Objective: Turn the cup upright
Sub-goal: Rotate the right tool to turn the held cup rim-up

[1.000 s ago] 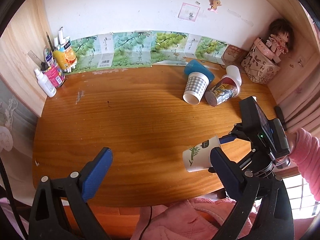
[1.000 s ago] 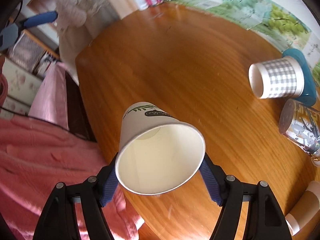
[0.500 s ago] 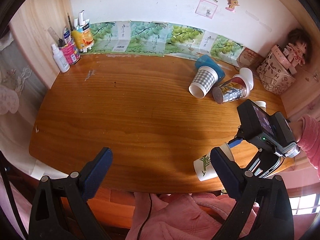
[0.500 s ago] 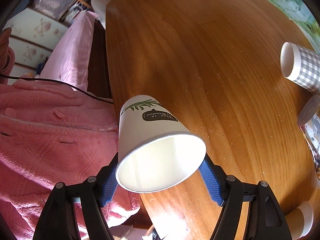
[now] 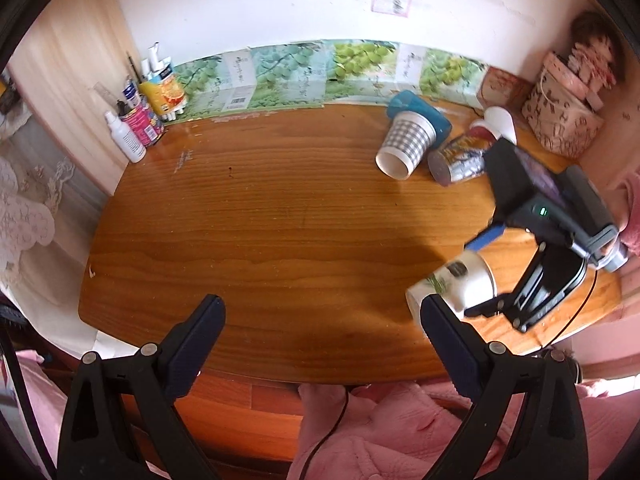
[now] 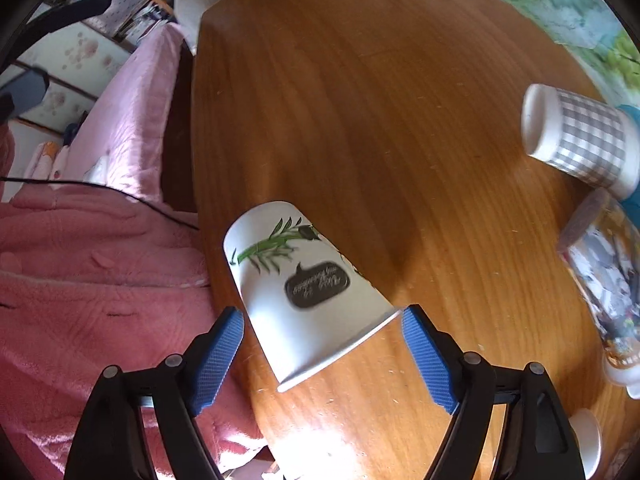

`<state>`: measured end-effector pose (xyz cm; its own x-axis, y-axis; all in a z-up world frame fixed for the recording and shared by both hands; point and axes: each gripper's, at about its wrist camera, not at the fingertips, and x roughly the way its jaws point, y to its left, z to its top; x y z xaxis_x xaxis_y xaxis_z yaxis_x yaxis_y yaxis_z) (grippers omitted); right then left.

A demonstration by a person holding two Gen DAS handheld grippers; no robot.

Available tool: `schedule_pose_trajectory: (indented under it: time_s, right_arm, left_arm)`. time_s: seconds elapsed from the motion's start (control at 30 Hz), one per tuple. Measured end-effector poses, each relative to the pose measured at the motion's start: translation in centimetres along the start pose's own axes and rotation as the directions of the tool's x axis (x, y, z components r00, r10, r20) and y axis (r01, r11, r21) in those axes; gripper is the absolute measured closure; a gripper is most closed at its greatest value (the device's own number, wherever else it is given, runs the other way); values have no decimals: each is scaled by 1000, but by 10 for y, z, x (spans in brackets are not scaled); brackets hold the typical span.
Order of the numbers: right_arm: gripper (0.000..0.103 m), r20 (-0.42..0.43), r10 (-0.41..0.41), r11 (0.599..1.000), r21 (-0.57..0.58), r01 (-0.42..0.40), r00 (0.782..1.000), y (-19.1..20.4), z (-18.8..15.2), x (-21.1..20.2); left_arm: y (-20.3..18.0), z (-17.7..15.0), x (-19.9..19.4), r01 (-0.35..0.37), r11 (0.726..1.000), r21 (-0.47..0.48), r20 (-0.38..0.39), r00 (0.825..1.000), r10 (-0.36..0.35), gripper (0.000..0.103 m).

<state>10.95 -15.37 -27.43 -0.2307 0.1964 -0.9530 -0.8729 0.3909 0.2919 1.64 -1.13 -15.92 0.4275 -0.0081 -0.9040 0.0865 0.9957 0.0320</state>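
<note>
A white paper cup with a green bamboo print (image 6: 304, 292) hangs tilted between the blue pads of my right gripper (image 6: 322, 344), base pointing away, rim toward the camera. The pads stand apart from the cup's sides, so the jaws look open around it. In the left wrist view the same cup (image 5: 452, 284) is near the table's front right edge, base toward the front, with the right gripper (image 5: 480, 272) behind it. My left gripper (image 5: 320, 320) is open and empty over the front edge of the wooden table (image 5: 280, 220).
A grey checked cup (image 5: 406, 146) lies on its side against a blue cup (image 5: 420, 110); a printed cup (image 5: 460, 160) lies beside them at the back right. Bottles and tubes (image 5: 140, 120) stand at the back left. A basket (image 5: 560, 116) sits far right. Pink clothing (image 6: 100, 280) lies below the table edge.
The right gripper's jaws have opened away from the bamboo cup. The cup has turned so its printed side shows instead of its open mouth. The left gripper's view shifted slightly.
</note>
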Motion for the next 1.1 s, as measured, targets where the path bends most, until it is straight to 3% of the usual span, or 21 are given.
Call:
schedule_pose_trajectory:
  time_s: [0.23, 0.43, 0.6, 0.73, 0.93, 1.0, 1.1]
  right_arm:
    - [20, 157, -85, 990, 127, 65, 984, -6, -23, -25]
    - [20, 330, -195, 938, 337, 78, 923, -8, -57, -50]
    - [20, 445, -330, 845, 532, 51, 833, -2, -94, -63]
    - [20, 464, -485, 726, 686, 46, 742, 15, -120, -61]
    - [20, 352, -750, 461, 885, 61, 560, 49, -161, -70]
    - [20, 321, -790, 400, 916, 42, 523, 54, -174, -74]
    - [20, 272, -829, 328, 944, 30, 489, 64, -188, -75]
  left_arm:
    - [-11, 2, 8, 2, 997, 81, -27, 1000, 1, 4]
    - [-18, 5, 18, 37, 986, 162, -52, 998, -29, 4]
    - [-32, 9, 28, 88, 964, 251, -77, 995, -71, 4]
    - [-45, 11, 37, 120, 938, 326, -70, 992, -103, 4]
    - [-66, 15, 51, 152, 893, 424, -62, 988, -139, 4]
    - [-72, 17, 57, 171, 872, 458, -76, 985, -154, 4]
    - [-79, 19, 64, 191, 842, 505, -104, 982, -160, 4]
